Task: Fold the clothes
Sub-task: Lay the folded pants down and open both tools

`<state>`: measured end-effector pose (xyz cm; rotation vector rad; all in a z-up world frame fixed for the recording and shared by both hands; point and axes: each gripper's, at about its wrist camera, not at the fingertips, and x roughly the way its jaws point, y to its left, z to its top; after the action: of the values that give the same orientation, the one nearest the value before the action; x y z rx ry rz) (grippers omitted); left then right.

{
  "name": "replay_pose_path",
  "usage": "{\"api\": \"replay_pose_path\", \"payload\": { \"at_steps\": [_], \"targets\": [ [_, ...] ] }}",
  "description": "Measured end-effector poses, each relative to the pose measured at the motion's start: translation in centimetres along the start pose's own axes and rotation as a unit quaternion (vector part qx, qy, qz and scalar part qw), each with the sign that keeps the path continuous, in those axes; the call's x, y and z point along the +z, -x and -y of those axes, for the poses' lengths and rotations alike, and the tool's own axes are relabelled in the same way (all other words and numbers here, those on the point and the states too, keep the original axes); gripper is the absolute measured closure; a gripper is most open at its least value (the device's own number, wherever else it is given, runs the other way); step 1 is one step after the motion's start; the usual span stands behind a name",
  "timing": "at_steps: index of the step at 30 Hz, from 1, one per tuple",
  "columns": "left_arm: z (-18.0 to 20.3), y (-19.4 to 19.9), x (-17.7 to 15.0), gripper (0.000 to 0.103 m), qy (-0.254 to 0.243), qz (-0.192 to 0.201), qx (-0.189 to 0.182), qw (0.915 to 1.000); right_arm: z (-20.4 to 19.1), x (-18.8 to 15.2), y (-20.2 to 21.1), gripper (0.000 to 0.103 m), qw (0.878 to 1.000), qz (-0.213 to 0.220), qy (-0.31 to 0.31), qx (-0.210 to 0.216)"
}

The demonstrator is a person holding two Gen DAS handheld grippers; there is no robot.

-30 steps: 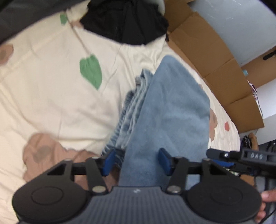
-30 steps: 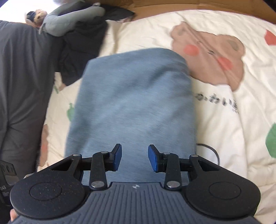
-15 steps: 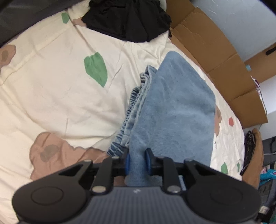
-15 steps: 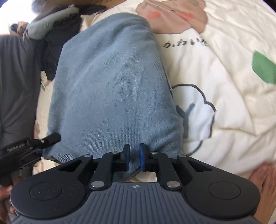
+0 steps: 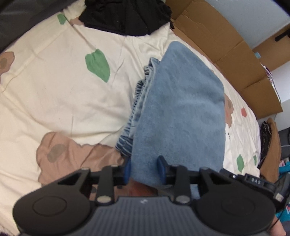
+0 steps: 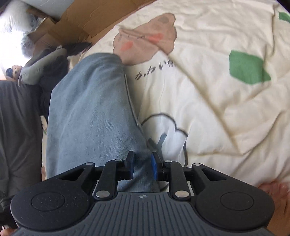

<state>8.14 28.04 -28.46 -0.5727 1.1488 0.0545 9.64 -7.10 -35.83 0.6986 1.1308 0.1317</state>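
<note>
A folded pair of light blue jeans (image 5: 181, 112) lies on a cream bedspread (image 5: 54, 90) printed with bears and green leaves. Its gathered waistband layers (image 5: 137, 101) show along its left side. My left gripper (image 5: 145, 169) has its jaws partly apart around the near edge of the jeans, with cloth between them. In the right wrist view the jeans (image 6: 90, 116) run away from me, and my right gripper (image 6: 142, 168) has its jaws narrowly apart with the near corner of the jeans between the pads.
A pile of black clothes (image 5: 125, 14) lies at the far end of the bed. Flattened brown cardboard (image 5: 226, 45) lines the bed's far side. Grey and dark garments (image 6: 43, 69) lie beyond the jeans in the right wrist view. A person's dark trousers (image 6: 16, 136) stand at left.
Both grippers opened partway from their tight pinch on the jeans' near edge half a second ago. The right gripper swung right, showing more bedspread.
</note>
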Motion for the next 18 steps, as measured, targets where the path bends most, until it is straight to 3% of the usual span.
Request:
{"api": "replay_pose_path", "payload": {
  "at_steps": [9,15,16,18],
  "targets": [
    [0.3,0.9,-0.2,0.077,-0.019,-0.02,0.034,0.999,-1.5,-0.6,0.9,0.083,0.998,-0.051,0.023,-0.027],
    [1.4,3.7,0.8,0.082,-0.03,-0.018,0.065,0.9973,-3.5,0.2,4.5,0.082,0.999,-0.026,0.015,-0.022],
    [1.6,4.3,1.2,0.081,-0.03,-0.014,0.066,0.9973,-4.0,0.7,5.2,0.081,0.999,-0.023,0.022,-0.019],
    [2.4,5.8,2.1,0.081,-0.032,-0.002,0.068,0.9972,-5.1,1.6,6.5,0.068,0.999,-0.018,0.035,-0.014]
  ]
}}
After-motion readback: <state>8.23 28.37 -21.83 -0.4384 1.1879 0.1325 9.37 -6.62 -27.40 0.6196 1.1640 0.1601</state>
